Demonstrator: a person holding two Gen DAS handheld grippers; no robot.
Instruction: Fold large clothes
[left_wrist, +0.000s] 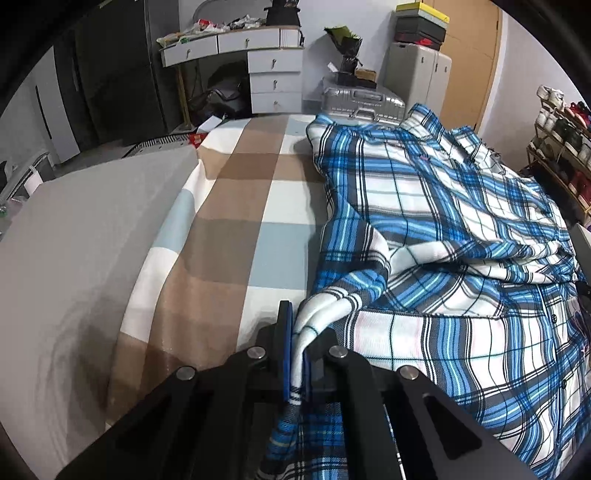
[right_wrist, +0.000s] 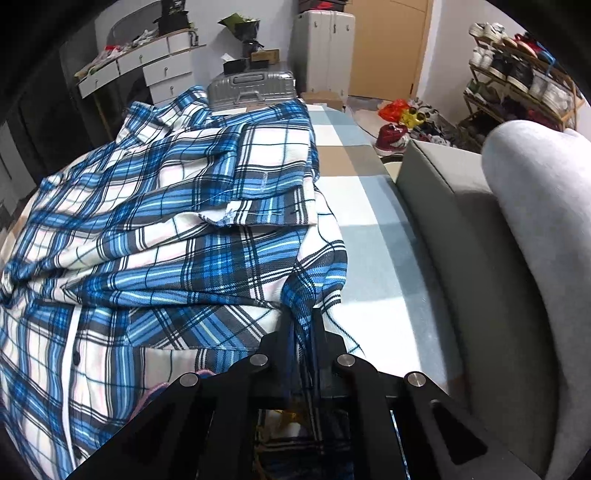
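A: A cluttered bedroom: a bed under a checked sheet (left_wrist: 236, 206) of tan, pale blue and white blocks, smooth and flat, with a white drawer desk (left_wrist: 258, 59) and a ribbed silver suitcase (left_wrist: 360, 99) beyond its far end.

B: And the plaid shirt (left_wrist: 443, 229)?

A: It lies rumpled on the sheet, blue, white and dark checks, soft woven cloth with folds heaped across its middle. In the left wrist view it fills the right half of the bed; a button placket runs down near the right edge.

B: What does the left view give that the right one lacks?

A: A broad grey padded surface (left_wrist: 81, 236) along the left side of the bed, and tall dark cabinets behind it. The right wrist view shows instead a grey upholstered headboard-like block (right_wrist: 461, 258) with a rounded grey cushion (right_wrist: 535, 229), a shoe rack (right_wrist: 517, 81) in full, and red and yellow bags on the floor (right_wrist: 399, 109).

B: The grippers?

A: The left gripper (left_wrist: 297, 354) has its blue-padded fingers pinched together on a bunched white-and-blue edge of the shirt. The right gripper (right_wrist: 303, 332), black and angular, is clamped narrowly on a blue fold at the shirt's opposite near corner (right_wrist: 314, 288).
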